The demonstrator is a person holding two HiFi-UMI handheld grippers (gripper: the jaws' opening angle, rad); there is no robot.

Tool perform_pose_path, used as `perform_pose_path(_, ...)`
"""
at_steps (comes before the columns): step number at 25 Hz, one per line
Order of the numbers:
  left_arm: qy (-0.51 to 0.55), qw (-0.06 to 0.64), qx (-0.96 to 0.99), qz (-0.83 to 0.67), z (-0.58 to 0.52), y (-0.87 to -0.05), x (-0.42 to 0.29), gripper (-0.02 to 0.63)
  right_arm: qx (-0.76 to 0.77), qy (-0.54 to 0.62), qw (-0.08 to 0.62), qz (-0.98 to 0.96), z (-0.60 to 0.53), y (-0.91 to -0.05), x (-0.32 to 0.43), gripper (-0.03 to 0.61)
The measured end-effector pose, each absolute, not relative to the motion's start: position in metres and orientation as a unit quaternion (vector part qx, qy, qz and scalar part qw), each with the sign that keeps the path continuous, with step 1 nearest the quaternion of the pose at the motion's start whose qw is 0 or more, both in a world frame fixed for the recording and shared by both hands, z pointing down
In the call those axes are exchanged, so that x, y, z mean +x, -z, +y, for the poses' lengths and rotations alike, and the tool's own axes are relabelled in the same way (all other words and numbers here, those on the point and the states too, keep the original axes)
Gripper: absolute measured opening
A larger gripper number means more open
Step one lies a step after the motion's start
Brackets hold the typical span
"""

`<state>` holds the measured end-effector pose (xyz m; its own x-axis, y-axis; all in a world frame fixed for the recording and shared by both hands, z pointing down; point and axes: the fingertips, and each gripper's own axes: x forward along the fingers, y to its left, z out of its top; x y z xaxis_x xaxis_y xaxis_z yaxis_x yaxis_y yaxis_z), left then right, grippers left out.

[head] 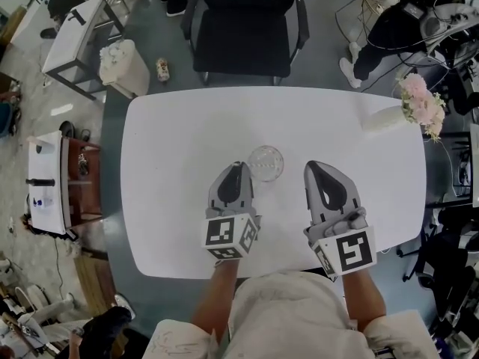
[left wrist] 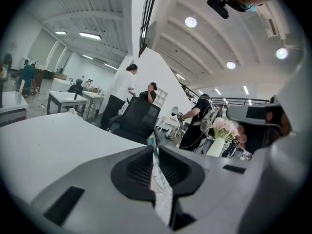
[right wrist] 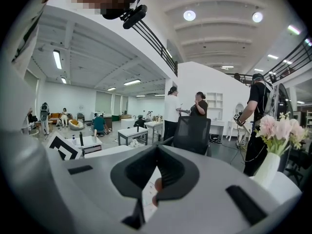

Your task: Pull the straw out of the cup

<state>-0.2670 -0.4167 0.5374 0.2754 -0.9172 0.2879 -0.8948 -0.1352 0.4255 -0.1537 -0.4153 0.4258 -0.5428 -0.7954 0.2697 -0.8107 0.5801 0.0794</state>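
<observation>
- Left gripper [left wrist: 152, 148]: clenched on the straw [left wrist: 158, 182]. The straw is a thin pale strip with a faint green print. It runs up between the two ribbed pads and pokes out past the tips, and the pads sit against it on both sides.
- Reason for this grip: a slim straw slips easily, so it is taken well down between the pads rather than at the extreme tips (a judgement, not a reading).
- Cup [head: 266, 163]: clear and upright, seen from above on the white table [head: 179, 140], just beside the left gripper's tips. The head view does not resolve the straw, so it cannot be told whether its lower end sits inside the cup.
- Right gripper [head: 318, 169]: jaws together, with nothing of the task between them. It is held near the cup on the opposite side, apart from it. A pale patch shows through the gap behind its tips and cannot be identified.
- Likely purpose of that position: close enough to steady the cup if it tips or lifts with the straw.
- Step in hand: the grip is made, and extraction appears not yet done. The next move calls for a pull along the straw's own line.
</observation>
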Motion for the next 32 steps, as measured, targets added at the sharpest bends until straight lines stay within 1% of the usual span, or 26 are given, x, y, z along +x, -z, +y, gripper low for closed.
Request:
perform_pose_path(4,0.021,0.257,0.755,-0.603,-0.414,-0.529,-0.262,0.026,0.46,-0.027,0.134,-0.877,-0.409,-0.422,-0.148,0.0)
perform_pose_path(13,0.004,0.213,0.762,-0.612,-0.408,-0.501,-0.242,0.021,0.467,-0.022,0.108,-0.877,-0.397,-0.404,-0.119,0.0)
perform_pose_path(21,-0.022,0.153,0.757,-0.635,-0.388,-0.469,-0.226,0.021,0.469,-0.02,0.078,-0.879,-0.374,-0.386,-0.084,0.0)
perform_pose_path(32,-0.03,0.058,0.748,-0.66,-0.334,-0.398,-0.192,0.021,0.458,-0.016,0.034,-0.888,-0.333,-0.364,-0.039,0.0)
